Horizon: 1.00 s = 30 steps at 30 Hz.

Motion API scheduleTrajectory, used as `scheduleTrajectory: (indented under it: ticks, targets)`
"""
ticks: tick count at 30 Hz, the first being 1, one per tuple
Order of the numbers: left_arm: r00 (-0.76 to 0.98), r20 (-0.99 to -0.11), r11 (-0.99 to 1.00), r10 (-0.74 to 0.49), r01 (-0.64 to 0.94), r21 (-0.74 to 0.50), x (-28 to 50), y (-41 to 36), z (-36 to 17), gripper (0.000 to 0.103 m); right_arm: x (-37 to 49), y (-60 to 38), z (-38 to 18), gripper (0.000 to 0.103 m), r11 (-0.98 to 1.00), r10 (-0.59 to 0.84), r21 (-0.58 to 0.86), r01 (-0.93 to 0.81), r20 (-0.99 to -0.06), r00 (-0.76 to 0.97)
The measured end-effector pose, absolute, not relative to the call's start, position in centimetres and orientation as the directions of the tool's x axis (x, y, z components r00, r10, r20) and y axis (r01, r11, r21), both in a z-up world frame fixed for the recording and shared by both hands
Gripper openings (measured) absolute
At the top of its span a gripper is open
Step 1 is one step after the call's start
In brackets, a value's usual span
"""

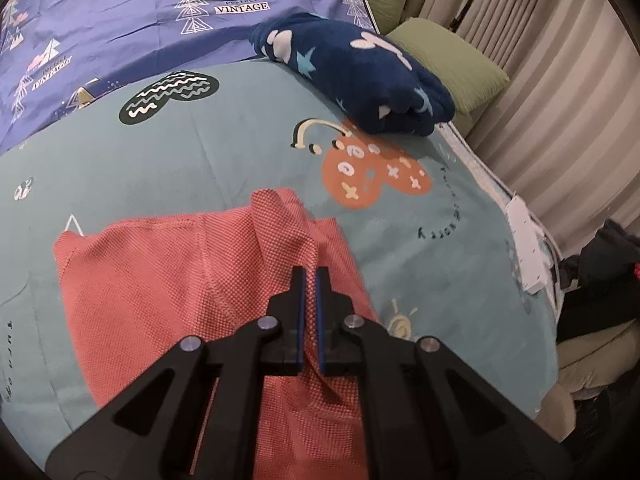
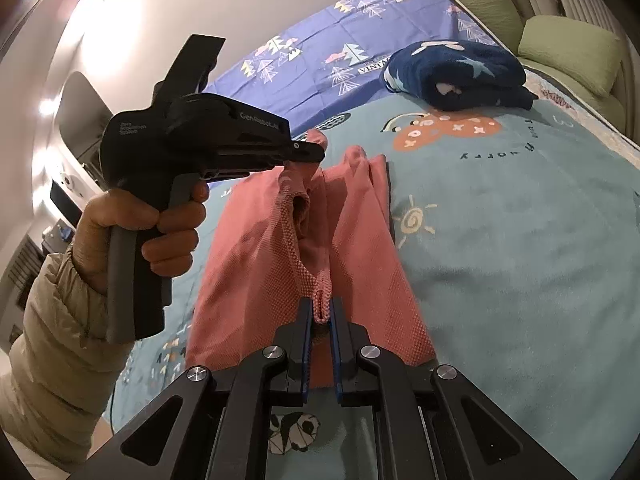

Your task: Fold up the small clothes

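Observation:
A small coral-pink mesh garment [image 1: 160, 292] lies partly folded on a teal printed bedspread [image 1: 224, 160]. In the left wrist view my left gripper [image 1: 311, 274] is shut on a raised fold of the pink cloth, which runs up between the blue pads. The right wrist view has my right gripper [image 2: 321, 305] shut on a pinched edge of the same garment [image 2: 360, 248] near the bottom. The left gripper [image 2: 310, 153], held by a hand [image 2: 160, 232] in a beige puffy sleeve, grips the garment's far end, lifting it slightly.
A folded navy fleece blanket [image 1: 360, 76] with stars sits at the far side of the bed. A purple tree-print sheet [image 1: 120, 20] lies beyond it. Green cushions [image 1: 448, 64] and curtains [image 1: 560, 80] stand to the right, past the bed's edge.

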<state>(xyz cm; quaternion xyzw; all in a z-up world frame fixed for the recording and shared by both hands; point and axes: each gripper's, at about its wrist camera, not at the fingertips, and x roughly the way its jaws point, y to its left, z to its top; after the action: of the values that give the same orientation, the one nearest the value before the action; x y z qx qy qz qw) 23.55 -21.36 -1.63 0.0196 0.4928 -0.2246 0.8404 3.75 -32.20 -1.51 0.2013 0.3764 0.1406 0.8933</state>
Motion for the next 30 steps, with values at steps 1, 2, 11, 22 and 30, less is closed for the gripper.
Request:
scheduleTrajectory:
  ticks: [1, 2, 11, 22, 30]
  targets:
    - [0.414, -0.840, 0.901, -0.350, 0.395, -0.181, 23.6, -21.4, -1.7, 0.006, 3.8, -32.1, -1.6, 0.007, 0.879, 0.408, 0.465, -0.106, -0.618, 0.672]
    - [0.415, -0.845, 0.905, -0.337, 0.389, -0.171, 23.6, -21.2, -1.9, 0.006, 3.8, -32.0, -1.7, 0.010, 0.879, 0.414, 0.464, -0.112, -0.623, 0.664]
    - [0.396, -0.890, 0.944, -0.227, 0.314, -0.101, 24.6, -19.2, -4.0, 0.035, 5.4, -33.7, -5.1, 0.043, 0.776, 0.557, 0.626, -0.077, -0.624, 0.548]
    - [0.365, -0.919, 0.940, -0.150, 0.340, -0.018, 25.2, -22.4, -5.2, 0.056, 8.3, -31.7, -4.7, 0.006, 0.766, 0.568, 0.639, -0.068, -0.623, 0.538]
    - [0.387, -0.913, 0.954, -0.130, 0.298, -0.009, 25.0, -20.4, -4.1, 0.012, 5.4, -26.2, -0.3, 0.006, 0.909, 0.412, 0.337, -0.245, -0.633, 0.655]
